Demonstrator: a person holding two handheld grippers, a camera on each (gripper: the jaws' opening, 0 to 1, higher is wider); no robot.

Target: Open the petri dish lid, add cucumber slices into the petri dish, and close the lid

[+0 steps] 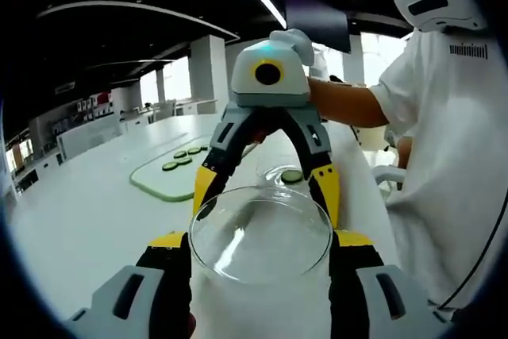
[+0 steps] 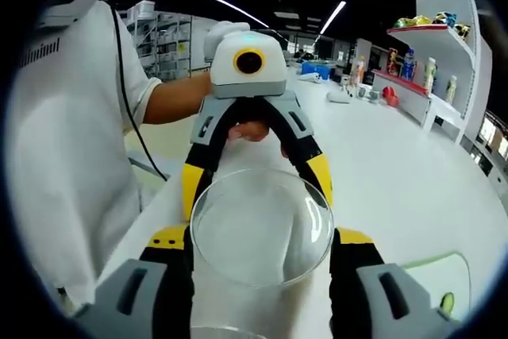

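Observation:
A clear round petri dish lid hangs in the air between the two grippers, which face each other tip to tip. My left gripper has its jaws pressed against the lid's two sides. My right gripper grips the same lid from the opposite side. The left gripper reaches in from behind the lid in the right gripper view. Beyond the lid, the petri dish base stands on the white table and holds one cucumber slice.
A pale green cutting board with several cucumber slices lies on the white table. A person in a white shirt stands close by the table's edge. Shelves with toys line the far wall.

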